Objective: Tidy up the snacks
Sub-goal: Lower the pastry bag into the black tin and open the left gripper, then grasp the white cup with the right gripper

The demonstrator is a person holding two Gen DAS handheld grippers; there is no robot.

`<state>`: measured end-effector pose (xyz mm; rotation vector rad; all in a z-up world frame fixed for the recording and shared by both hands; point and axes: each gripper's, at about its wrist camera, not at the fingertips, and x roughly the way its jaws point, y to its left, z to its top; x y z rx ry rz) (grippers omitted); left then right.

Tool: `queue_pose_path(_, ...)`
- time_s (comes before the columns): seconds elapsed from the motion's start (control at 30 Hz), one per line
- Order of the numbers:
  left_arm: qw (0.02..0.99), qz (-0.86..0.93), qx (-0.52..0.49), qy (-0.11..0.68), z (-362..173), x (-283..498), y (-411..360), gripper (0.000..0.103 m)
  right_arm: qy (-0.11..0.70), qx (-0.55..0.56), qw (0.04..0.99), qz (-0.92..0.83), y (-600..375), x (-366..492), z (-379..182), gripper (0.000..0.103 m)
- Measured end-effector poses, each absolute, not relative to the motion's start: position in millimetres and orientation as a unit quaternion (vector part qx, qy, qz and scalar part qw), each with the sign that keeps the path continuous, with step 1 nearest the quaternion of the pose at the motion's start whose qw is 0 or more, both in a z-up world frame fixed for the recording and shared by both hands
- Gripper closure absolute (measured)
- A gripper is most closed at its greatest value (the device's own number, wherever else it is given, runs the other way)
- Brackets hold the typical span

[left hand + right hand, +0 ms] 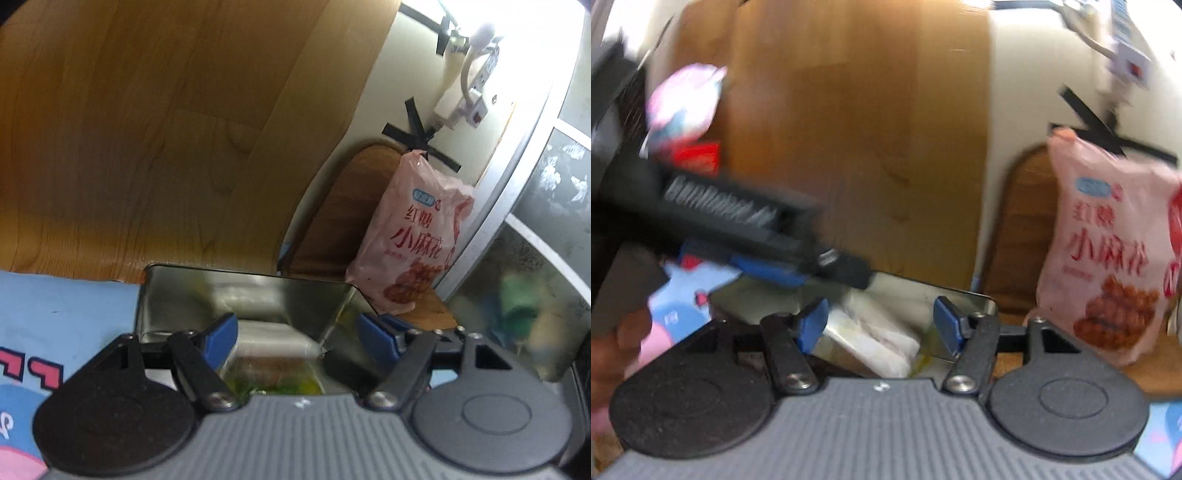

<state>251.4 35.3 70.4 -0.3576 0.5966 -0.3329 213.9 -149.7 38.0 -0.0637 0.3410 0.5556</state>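
An open shiny metal tin sits on a blue cartoon cloth. It holds white wrapped packets and a yellow-green one. My left gripper hovers open over the tin's right part, its right pad by the right wall and nothing pressed between the pads. My right gripper is open above the white packets in the tin. A blue finger of my left gripper reaches in over the tin's far-left rim. A pink snack bag stands upright just right of the tin.
A wood panel rises behind the tin, beside a cream wall with black tape and a white power strip. A frosted glass door stands at the right. Blurred pink-white and red packets lie far left. A hand shows at the left edge.
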Motion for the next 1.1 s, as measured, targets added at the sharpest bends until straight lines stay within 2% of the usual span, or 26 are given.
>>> queue_pose_path(0.17,0.930,-0.160,-0.196,0.267,78,207,65,0.025,0.185,0.027,0.936,0.297,-175,185,36,0.038)
queue_pose_path(0.4,0.927,-0.127,-0.217,0.278,63,132,105,0.024,0.236,0.041,0.900,0.365,-170,123,16,0.038)
queue_pose_path(0.63,0.895,-0.088,-0.298,0.319,27,110,134,0.024,0.317,0.064,0.856,0.402,-123,137,4,0.039)
queue_pose_path(0.73,0.897,-0.076,-0.293,0.322,20,114,134,0.027,0.359,0.101,0.838,0.399,-106,158,-3,0.053)
queue_pose_path(0.77,0.897,-0.076,-0.292,0.323,20,116,134,0.027,0.371,0.101,0.834,0.397,-102,161,-4,0.068)
queue_pose_path(0.83,0.890,-0.092,-0.303,0.328,20,117,135,0.027,0.381,0.111,0.826,0.400,-96,159,-4,0.073)
queue_pose_path(0.87,0.885,-0.107,-0.311,0.329,21,117,136,0.027,0.375,0.112,0.823,0.412,-93,154,1,0.080)
queue_pose_path(0.97,0.884,-0.126,-0.317,0.319,25,106,140,0.027,0.328,0.085,0.830,0.443,-80,130,21,0.083)
queue_pose_path(1.1,0.883,-0.124,-0.346,0.293,33,83,163,0.025,0.304,0.041,0.835,0.457,-54,115,31,0.082)
